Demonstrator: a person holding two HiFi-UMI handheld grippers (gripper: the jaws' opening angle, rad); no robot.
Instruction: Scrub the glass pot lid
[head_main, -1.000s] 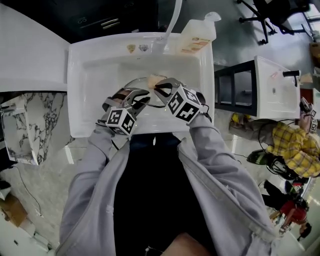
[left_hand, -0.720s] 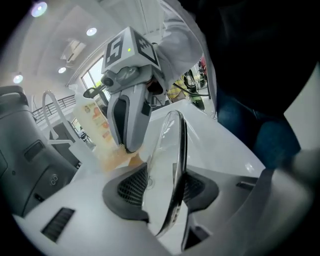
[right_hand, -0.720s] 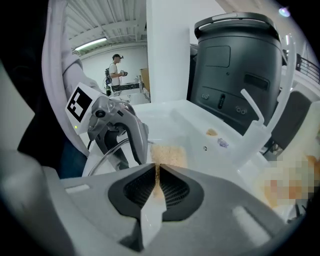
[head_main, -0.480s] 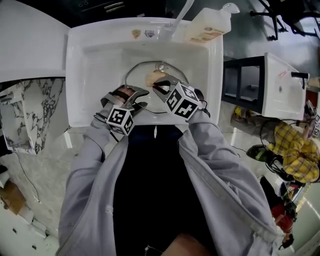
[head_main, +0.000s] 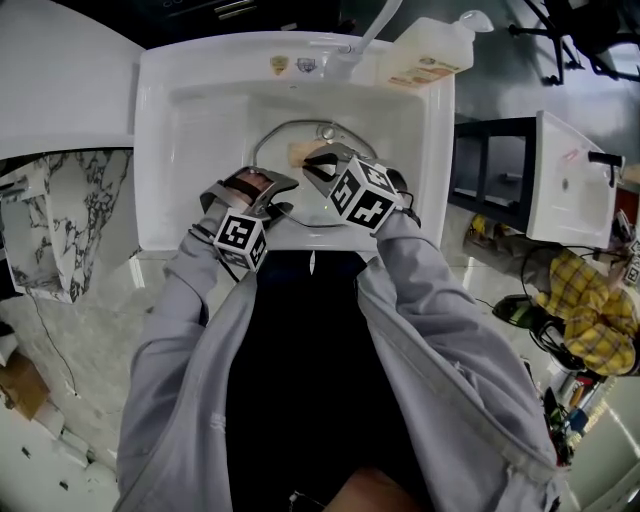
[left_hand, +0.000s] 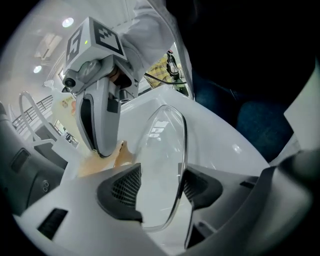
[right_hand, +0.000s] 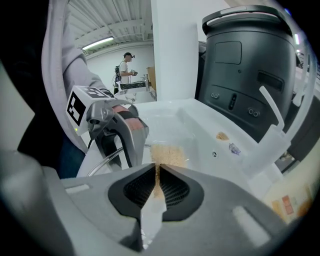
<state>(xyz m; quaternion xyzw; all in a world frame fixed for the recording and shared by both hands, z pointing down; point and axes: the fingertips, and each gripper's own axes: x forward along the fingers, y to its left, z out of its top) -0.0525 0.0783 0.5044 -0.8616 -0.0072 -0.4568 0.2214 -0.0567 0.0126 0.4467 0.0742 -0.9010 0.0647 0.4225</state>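
Observation:
The glass pot lid (head_main: 285, 145) rests tilted in the white sink (head_main: 190, 120). My left gripper (head_main: 272, 200) is at its near rim. In the left gripper view the lid (left_hand: 160, 145) passes between the jaws of that gripper (left_hand: 160, 192), which have just been opening; the rim runs close to the right pad and the pads do not press on it. My right gripper (head_main: 318, 165) hangs over the lid, shut on a thin tan sponge (right_hand: 167, 155). The sponge (head_main: 300, 152) lies against the glass. In the right gripper view, the pads of the right gripper (right_hand: 156, 182) pinch the sponge's edge.
A curved faucet (head_main: 375, 30) and a soap bottle (head_main: 435, 50) stand at the sink's back edge. A marble-patterned counter (head_main: 60, 230) is to the left and a black shelf unit (head_main: 490, 170) to the right. The sink walls close in on both grippers.
The left jaws have spread apart around the lid's rim. Both grippers have sunk a little into the basin, and the lid sits lower in the sink.

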